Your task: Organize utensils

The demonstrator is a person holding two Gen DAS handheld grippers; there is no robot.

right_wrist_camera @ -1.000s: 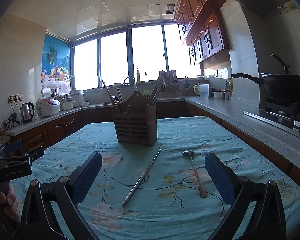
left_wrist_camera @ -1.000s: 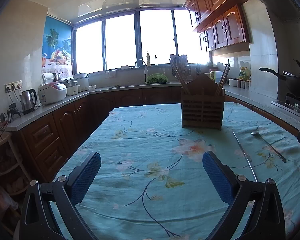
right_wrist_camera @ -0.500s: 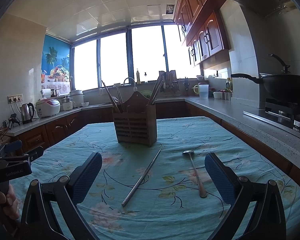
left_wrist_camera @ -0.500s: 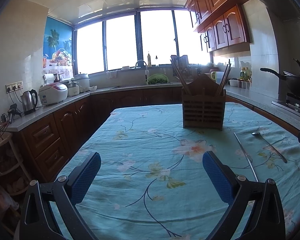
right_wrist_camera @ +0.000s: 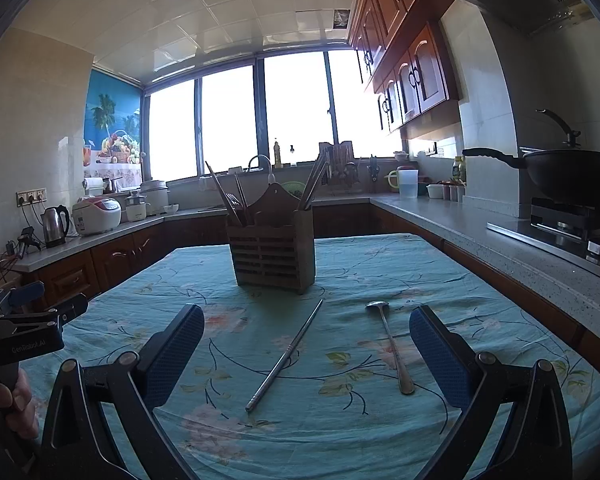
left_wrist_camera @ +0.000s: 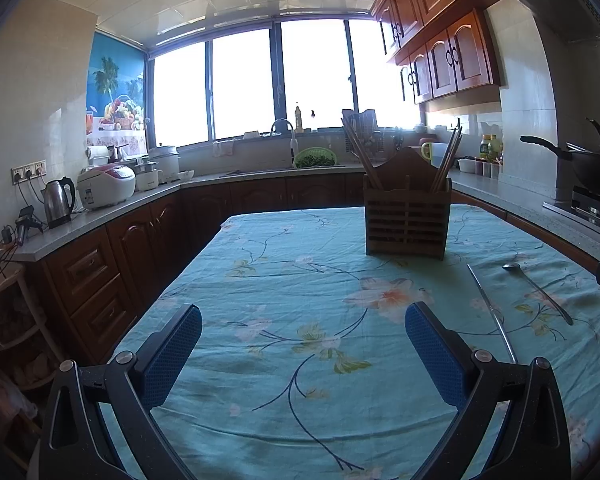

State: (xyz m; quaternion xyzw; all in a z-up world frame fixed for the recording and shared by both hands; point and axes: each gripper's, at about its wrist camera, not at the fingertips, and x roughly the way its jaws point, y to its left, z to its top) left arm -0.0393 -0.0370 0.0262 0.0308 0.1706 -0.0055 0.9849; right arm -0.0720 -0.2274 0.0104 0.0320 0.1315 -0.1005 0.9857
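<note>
Right claw wide open, empty, nearest. Metal stick straight ahead between pads, pointing toward wooden holder. Spoon just right. Left claw open too, far off.

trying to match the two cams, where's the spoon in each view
Left wrist: the spoon lies at the far right on the tablecloth, right of the metal chopstick.
Right wrist: the spoon lies right of centre, nearer the right finger.
Shared landmark: the wooden utensil holder stands beyond it.

L gripper & R gripper: jaws wide apart.
</note>
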